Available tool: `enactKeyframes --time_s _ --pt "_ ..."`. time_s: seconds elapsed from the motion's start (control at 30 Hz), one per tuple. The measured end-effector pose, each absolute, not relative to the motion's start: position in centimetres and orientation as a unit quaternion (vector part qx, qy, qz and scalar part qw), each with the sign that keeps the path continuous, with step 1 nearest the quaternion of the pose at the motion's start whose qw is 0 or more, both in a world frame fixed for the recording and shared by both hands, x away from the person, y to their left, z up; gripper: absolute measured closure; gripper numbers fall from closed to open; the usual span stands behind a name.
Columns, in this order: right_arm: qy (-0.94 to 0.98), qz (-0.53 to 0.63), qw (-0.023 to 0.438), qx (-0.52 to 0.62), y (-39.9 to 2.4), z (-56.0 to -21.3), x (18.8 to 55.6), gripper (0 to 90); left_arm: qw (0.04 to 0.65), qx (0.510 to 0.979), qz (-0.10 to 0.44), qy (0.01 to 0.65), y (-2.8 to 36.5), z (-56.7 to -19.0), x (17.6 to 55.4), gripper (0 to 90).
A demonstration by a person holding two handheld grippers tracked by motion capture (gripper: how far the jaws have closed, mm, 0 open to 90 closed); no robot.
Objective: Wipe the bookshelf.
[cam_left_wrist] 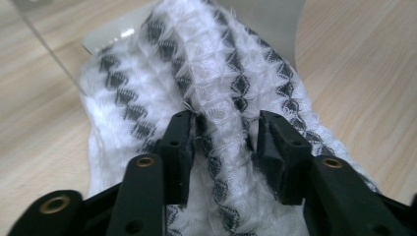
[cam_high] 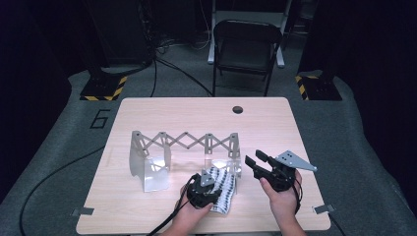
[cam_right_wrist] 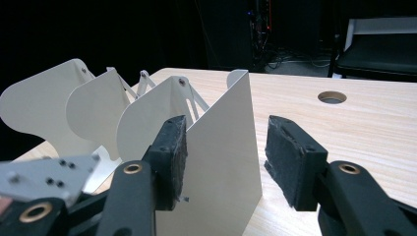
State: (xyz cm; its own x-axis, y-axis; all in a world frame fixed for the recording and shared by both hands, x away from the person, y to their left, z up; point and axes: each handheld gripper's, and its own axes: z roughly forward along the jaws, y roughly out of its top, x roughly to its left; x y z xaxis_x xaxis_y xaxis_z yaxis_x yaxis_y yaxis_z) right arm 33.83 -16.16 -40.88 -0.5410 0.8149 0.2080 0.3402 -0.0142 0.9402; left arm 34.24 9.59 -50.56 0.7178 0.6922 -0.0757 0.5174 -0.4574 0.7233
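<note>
A white cloth with black diamond stripes point(cam_high: 225, 191) lies bunched on the wooden table point(cam_high: 275, 128), by the right end of a grey accordion rack point(cam_high: 184, 142) with upright panels. My left gripper point(cam_high: 201, 189) points down onto the cloth point(cam_left_wrist: 221, 73). In the left gripper view its jaws point(cam_left_wrist: 226, 142) stand apart around a raised fold, not pinching it. My right gripper point(cam_high: 258, 162) hovers to the right of the rack, open. In the right gripper view its pads point(cam_right_wrist: 226, 152) frame the edge of the nearest rack panel point(cam_right_wrist: 221, 172) without touching it.
A round cable hole point(cam_high: 238, 109) is at the table's far edge, also in the right gripper view point(cam_right_wrist: 332, 97). A black folding chair point(cam_high: 246, 44) stands beyond the table. Cables run over the grey floor to the left. Tape tabs point(cam_high: 81, 211) mark the near corners.
</note>
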Motion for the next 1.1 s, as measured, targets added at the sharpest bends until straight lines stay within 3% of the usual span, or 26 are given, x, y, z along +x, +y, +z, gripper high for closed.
enactKeyframes --time_s 0.23,1.1 --pt "0.674 0.567 0.215 0.421 -16.0 -40.5 33.6 49.0 0.397 0.840 0.111 0.352 11.5 -48.6 33.1 49.5" --pt "0.706 0.553 0.215 0.387 -14.2 -41.2 32.8 44.7 0.408 0.803 0.136 0.412 22.0 -47.4 31.5 48.0"
